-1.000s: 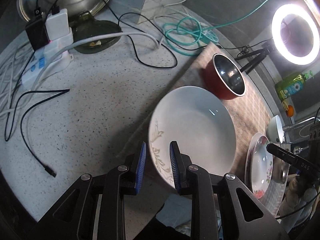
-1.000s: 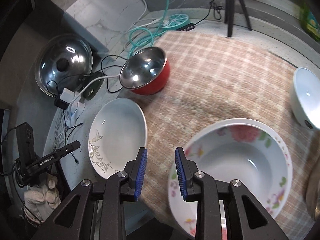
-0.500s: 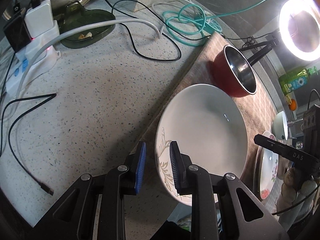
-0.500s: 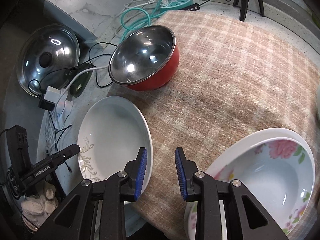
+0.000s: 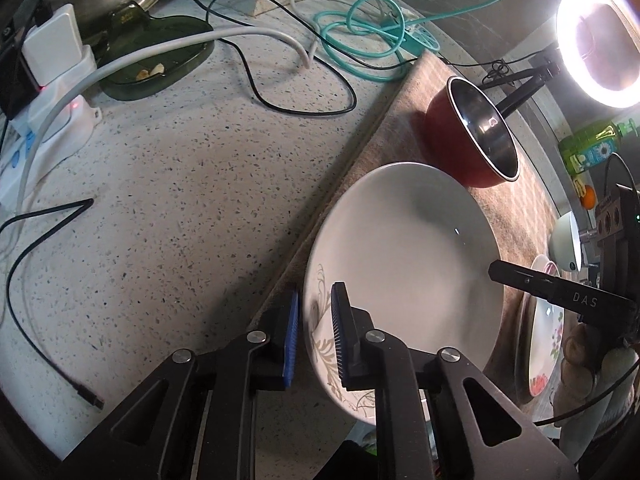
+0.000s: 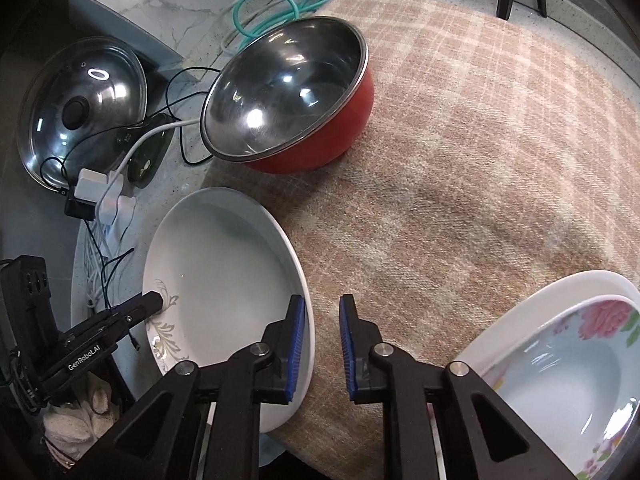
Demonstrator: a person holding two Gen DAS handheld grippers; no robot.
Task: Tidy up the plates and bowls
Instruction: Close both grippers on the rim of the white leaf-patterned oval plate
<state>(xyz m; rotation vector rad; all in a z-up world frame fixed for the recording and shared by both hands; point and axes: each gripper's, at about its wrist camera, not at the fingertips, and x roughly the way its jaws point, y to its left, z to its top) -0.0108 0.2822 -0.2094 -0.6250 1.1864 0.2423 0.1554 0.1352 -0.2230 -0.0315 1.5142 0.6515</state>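
Observation:
A white deep plate (image 5: 408, 252) with a grey leaf print lies at the left edge of the checked cloth (image 6: 460, 168); it also shows in the right wrist view (image 6: 224, 276). My left gripper (image 5: 314, 340) is open, its fingers straddling the plate's near rim. My right gripper (image 6: 320, 344) is open, its fingers straddling the plate's opposite rim. A red bowl (image 6: 296, 96) with a steel inside stands behind the plate. A floral bowl (image 6: 568, 372) nested in a white bowl sits at the right. A small white bowl (image 5: 566, 242) lies farther off.
On the speckled counter (image 5: 160, 184) lie a power strip (image 5: 44, 120), black and teal cables (image 5: 360, 40), a green glass dish (image 5: 160, 60) and a pot lid (image 6: 80, 104). A ring light (image 5: 600, 36) and a green bottle (image 5: 592, 148) stand behind the cloth.
Both grippers moved closer to the white plate; each now has its fingers on either side of the rim. The right gripper left the floral bowl and shifted left.

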